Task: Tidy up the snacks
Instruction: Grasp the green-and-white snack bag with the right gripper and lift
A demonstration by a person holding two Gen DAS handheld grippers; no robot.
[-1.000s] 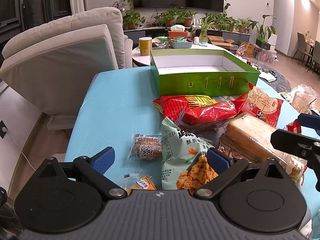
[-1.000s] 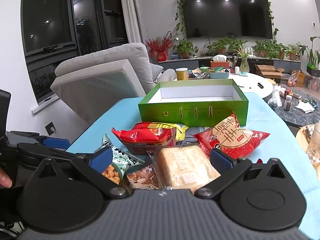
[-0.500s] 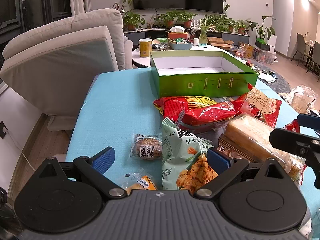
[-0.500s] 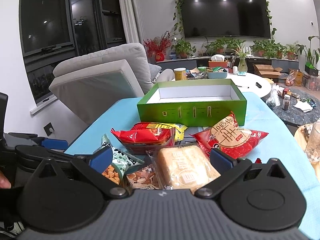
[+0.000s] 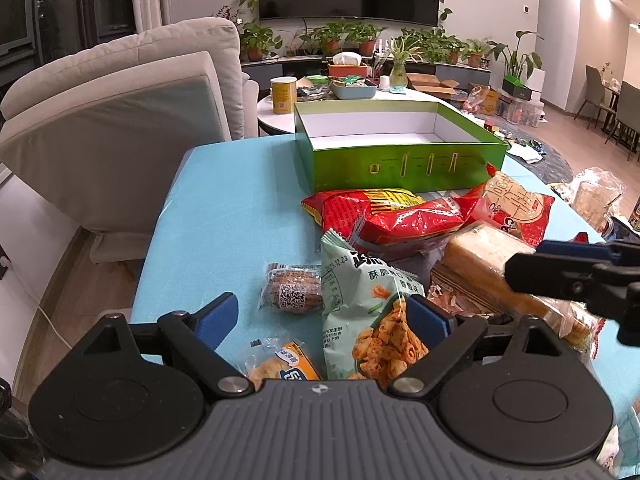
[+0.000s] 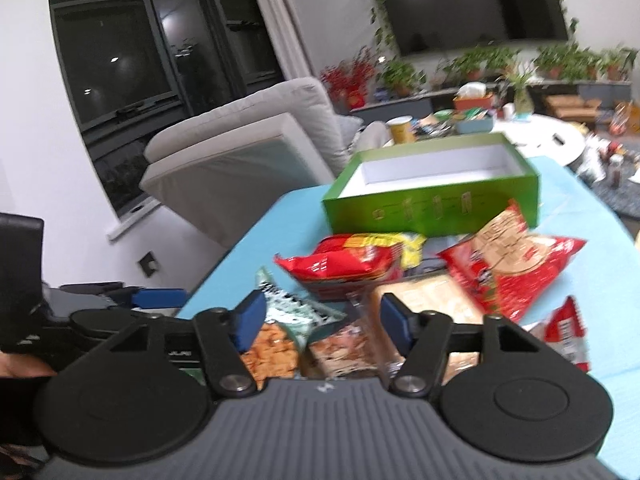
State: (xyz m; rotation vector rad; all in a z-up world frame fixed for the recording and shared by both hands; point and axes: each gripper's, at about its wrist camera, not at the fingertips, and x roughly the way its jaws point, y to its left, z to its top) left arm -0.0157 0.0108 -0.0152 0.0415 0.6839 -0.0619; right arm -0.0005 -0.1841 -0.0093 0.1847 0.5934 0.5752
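My left gripper hovers over the near edge of the pile, its jaws closing with nothing pressed between the pads. My right gripper is released too, jaws apart and empty. Nearest me, on the blue tablecloth, lie a small orange-labelled packet and a wrapped round cake. Just beside them lies the pale green snack bag: light, puffy and slick, I judge, with brittle pieces inside, so I would pinch its crimped top seam rather than squeeze the belly. Beyond it lie the bagged bread loaf, soft and crushable, and the red bags. Farthest stands the green box, open, with no snacks visible inside.
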